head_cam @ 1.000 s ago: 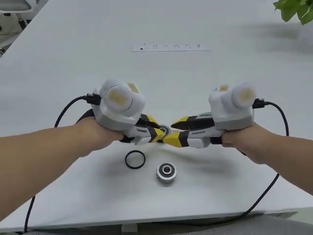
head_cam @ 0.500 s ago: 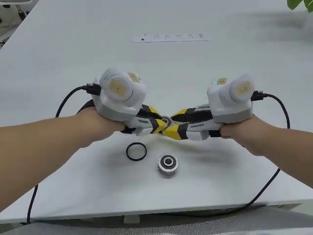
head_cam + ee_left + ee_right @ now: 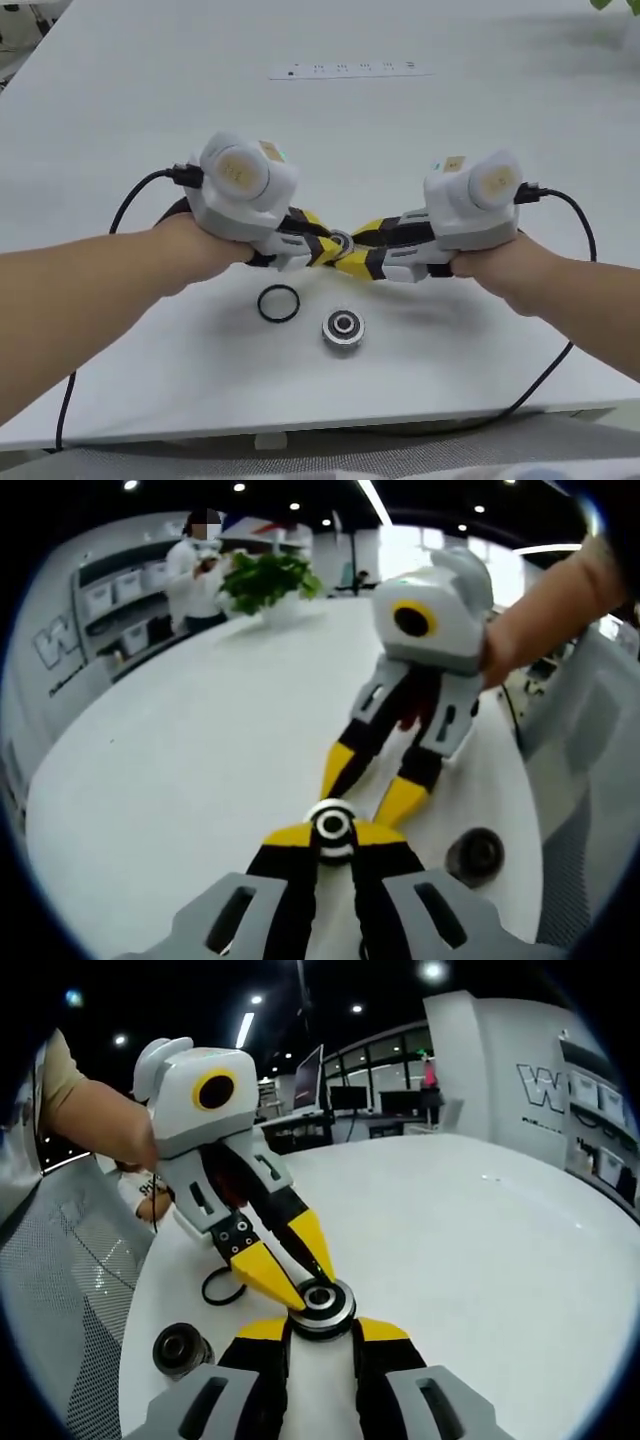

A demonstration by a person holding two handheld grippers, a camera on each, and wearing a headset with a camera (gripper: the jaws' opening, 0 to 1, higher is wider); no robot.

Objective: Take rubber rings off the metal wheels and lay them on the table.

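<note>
Progress is judged at about one ring done: a rubber ring [image 3: 278, 303] is laid on the white table [image 3: 150, 110] just nearside of the metal wheel [image 3: 340, 241], which is held off the table, pinched by left gripper [image 3: 325, 250] jaws and clamped at the rim by right gripper [image 3: 357, 257] jaws. A second wheel [image 3: 343, 328] is parked nearside too, ring status unclear. Power strip [image 3: 350, 70] is seen far beyond the held wheel; office room, plant [image 3: 265, 580] behind.

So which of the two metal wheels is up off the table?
The gripped wheel, held between the left gripper and right gripper; the other wheel lies on the table beside the loose ring.
</note>
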